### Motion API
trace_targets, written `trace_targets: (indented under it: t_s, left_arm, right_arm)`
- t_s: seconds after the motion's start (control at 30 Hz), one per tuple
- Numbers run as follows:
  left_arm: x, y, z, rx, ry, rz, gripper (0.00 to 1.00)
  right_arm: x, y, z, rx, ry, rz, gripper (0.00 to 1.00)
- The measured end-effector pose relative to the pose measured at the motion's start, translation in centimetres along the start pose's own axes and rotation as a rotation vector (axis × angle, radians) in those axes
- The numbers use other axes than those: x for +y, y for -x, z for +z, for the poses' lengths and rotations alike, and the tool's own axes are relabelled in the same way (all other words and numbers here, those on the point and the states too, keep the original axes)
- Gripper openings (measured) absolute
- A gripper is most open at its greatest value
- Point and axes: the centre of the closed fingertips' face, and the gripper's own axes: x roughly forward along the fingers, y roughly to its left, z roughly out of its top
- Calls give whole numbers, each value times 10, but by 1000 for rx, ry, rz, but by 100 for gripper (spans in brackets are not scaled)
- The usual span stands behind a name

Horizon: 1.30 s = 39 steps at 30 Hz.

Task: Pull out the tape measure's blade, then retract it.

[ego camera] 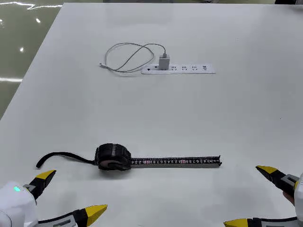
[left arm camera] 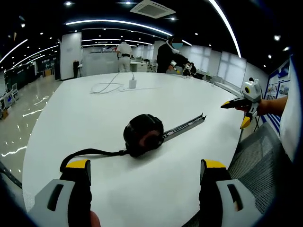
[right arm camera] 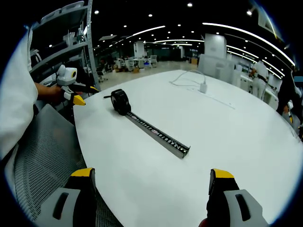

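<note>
The left claw (ego camera: 72, 192) gapes wide, holding nothing. Just ahead of it the tape measure (ego camera: 112, 157) lies on the table (ego camera: 199, 118), its strap (ego camera: 59, 156) trailing off to the left. The right claw (ego camera: 250, 196) is equally wide and empty. The drawn-out blade (ego camera: 175, 161) ends ahead and left of it. Far beyond both lies a power strip (ego camera: 184, 69).
</note>
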Motion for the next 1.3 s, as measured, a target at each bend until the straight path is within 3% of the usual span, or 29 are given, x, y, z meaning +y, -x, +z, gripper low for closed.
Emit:
trace_targets:
  t_s: [0.8, 1.03, 1.3]
  left_arm:
    - [-16, -44, 14, 3, 49, -23, 92]
    - [-18, -52, 16, 0, 82, -31, 91]
    - [-22, -58, 18, 2, 80, -34, 90]
  right_arm:
    - [-2, -3, -2, -6, -21, 4, 99]
    - [-2, -3, -2, -5, -20, 2, 99]
    - [-6, -1, -4, 0, -24, -5, 99]
